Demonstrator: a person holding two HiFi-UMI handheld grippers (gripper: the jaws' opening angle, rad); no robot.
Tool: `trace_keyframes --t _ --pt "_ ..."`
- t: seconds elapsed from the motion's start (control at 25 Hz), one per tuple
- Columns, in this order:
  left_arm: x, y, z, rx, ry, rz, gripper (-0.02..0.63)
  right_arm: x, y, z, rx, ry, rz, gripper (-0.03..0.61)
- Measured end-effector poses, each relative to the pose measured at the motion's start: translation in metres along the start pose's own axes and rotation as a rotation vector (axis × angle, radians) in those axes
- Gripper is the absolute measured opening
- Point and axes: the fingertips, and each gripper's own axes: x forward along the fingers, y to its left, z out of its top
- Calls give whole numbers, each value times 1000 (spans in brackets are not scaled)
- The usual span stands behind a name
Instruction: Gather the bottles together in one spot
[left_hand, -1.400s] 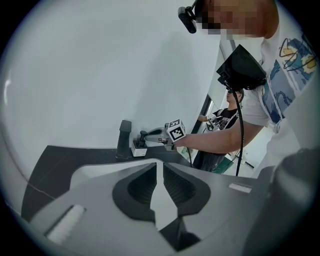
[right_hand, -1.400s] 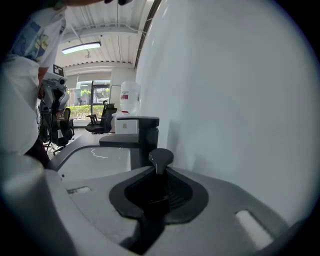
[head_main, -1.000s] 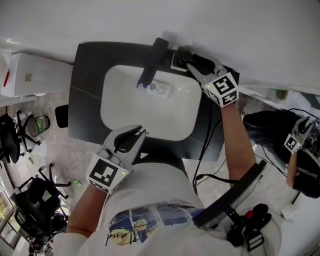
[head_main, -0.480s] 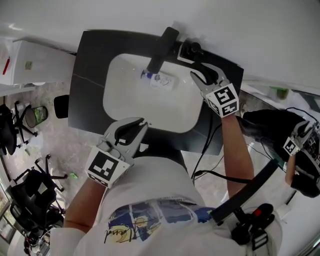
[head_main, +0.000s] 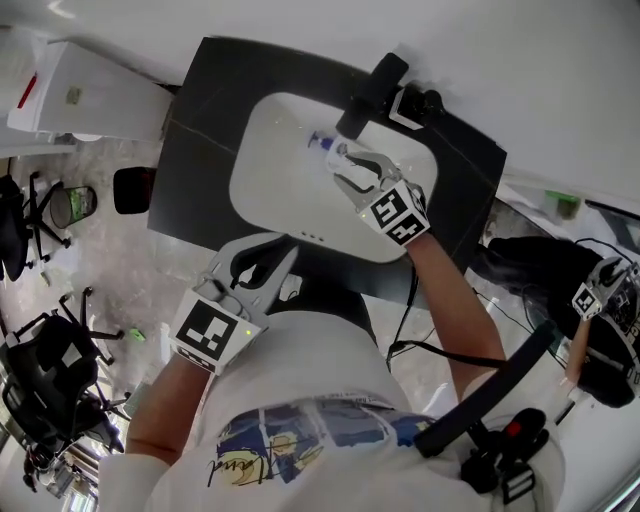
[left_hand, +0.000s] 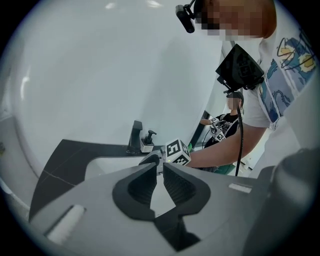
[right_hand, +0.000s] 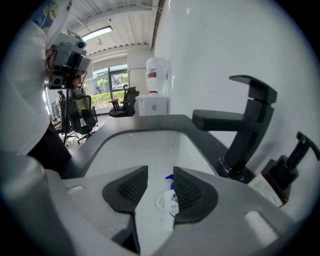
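Note:
A small clear bottle with a blue cap lies on its side in the white basin, close to the drain under the black tap. My right gripper hangs over the basin just short of it, open. Its jaws have just been closing a little, and nothing is between them. In the right gripper view the bottle shows past the right gripper, partly hidden by one finger. My left gripper waits at the counter's front edge, open and empty, and the left gripper faces the basin.
A soap dispenser stands on the black counter right of the tap. A white box sits left of the counter. Office chairs stand on the floor at left. Another person is at the far right.
My right gripper has swung from beside the soap dispenser down and left into the basin, to just short of the bottle. My left gripper has shifted only slightly along the front edge.

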Motion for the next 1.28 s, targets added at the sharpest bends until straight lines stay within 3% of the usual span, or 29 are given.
trace_keyframes --t 0.2,0.72,0.92,1.28 --pt "-25 11 -1 -34 -19 42 46 42 5 -3 -47 88 10 158" --pt "-67 42 -39 -147 -31 160 46 138 -21 -64 -177 357 -58 140" --pt "-70 51 -47 -181 -30 182 46 158 -35 -81 -214 434 -87 140" --pt "-77 59 -53 -214 -27 204 46 173 -32 -88 -260 510 -42 127"
